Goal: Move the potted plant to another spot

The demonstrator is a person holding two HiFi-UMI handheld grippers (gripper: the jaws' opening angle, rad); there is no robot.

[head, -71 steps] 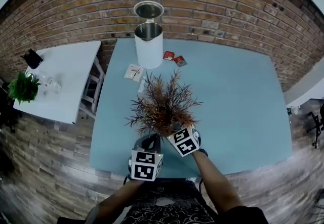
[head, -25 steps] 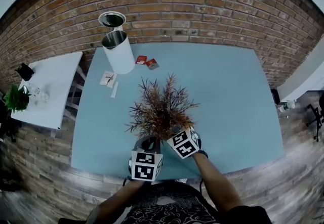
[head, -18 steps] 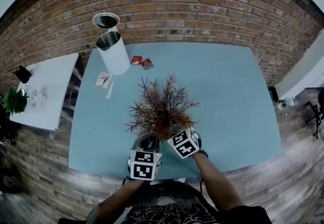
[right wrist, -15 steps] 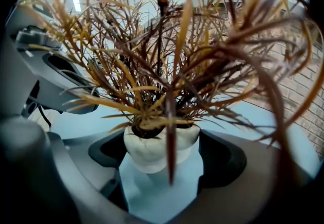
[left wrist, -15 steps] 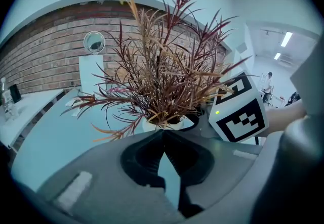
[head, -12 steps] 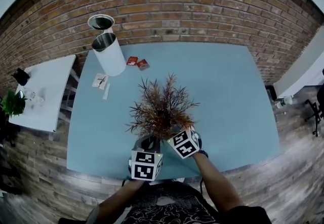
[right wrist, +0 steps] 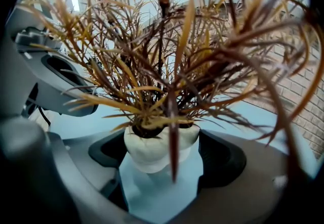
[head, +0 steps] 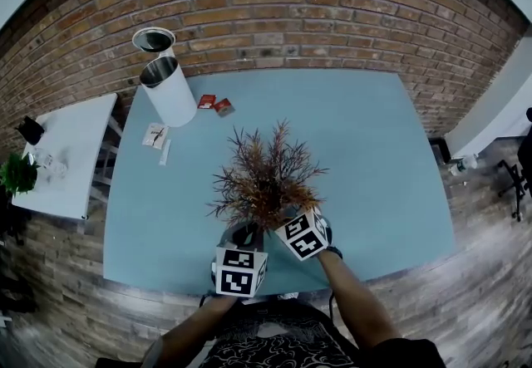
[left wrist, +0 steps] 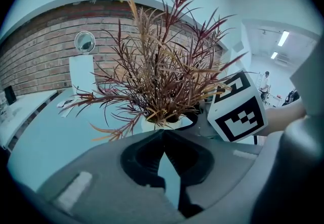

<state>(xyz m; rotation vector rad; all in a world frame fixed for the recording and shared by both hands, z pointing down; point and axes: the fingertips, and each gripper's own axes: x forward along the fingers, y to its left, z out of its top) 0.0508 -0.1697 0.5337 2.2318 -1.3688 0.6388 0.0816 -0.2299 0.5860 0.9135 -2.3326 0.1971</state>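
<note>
Potted plant (head: 266,179): a small white pot (right wrist: 157,149) of reddish-brown foliage, located over the near edge of the blue table (head: 374,150), directly in front of the person. The right gripper (head: 287,221) has its jaws closed on the pot, one on each side. The left gripper (head: 247,235) sits just beside the pot on the left; its jaw tips meet with nothing between them, and the pot stands just beyond them.

Surroundings:
- White cylindrical bin (head: 168,92) with raised lid, far left corner of the table, against the brick wall (head: 291,9).
- Two red packets (head: 214,103) and white paper slips (head: 155,136) near the bin, well apart from the plant.
- White side table (head: 58,154) to the left, carrying a green plant (head: 17,173).

Visibility limits: foliage hides the pot in the head view and fills most of the right gripper view. No view shows whether the pot base touches the table.
</note>
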